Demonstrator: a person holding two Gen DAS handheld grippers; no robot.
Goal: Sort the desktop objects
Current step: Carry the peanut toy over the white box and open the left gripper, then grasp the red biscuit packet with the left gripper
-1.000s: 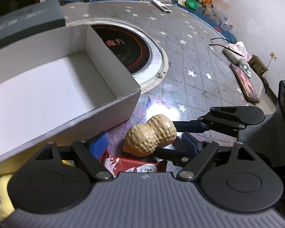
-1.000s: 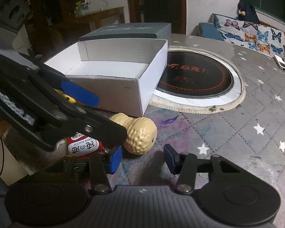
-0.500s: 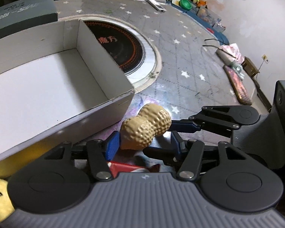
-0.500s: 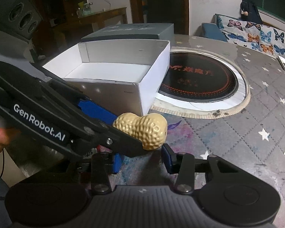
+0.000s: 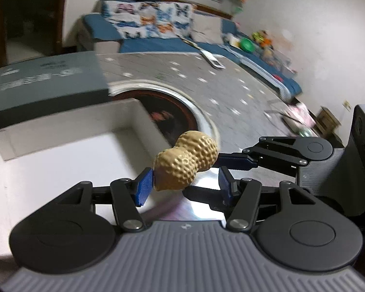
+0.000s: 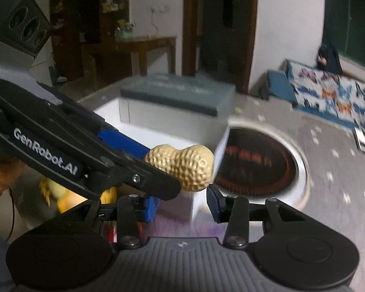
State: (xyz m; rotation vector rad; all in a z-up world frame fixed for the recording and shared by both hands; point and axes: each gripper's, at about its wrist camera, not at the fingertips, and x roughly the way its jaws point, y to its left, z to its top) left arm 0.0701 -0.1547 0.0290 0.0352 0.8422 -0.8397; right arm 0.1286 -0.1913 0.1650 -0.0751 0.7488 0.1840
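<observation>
A tan peanut-shaped toy (image 5: 186,160) is lifted in the air, held between both grippers. My left gripper (image 5: 183,186) has its left blue pad against the peanut's lower lobe; its right pad stands apart. In the right wrist view the peanut (image 6: 182,165) sits above my right gripper (image 6: 181,204), whose blue fingers are spread below it. The white open box (image 5: 60,150) lies below and left, and it shows behind the peanut in the right wrist view (image 6: 143,124).
A grey box lid (image 5: 46,85) lies behind the white box. A round black inset (image 6: 258,163) sits in the star-patterned grey table (image 5: 206,80). Yellow toys (image 6: 60,192) and a red packet (image 6: 112,233) lie low at left. A sofa (image 5: 158,29) stands beyond.
The peanut has been lifted off the table and carried up toward the white box. Both grippers rose with it and tilted up, so the room now shows.
</observation>
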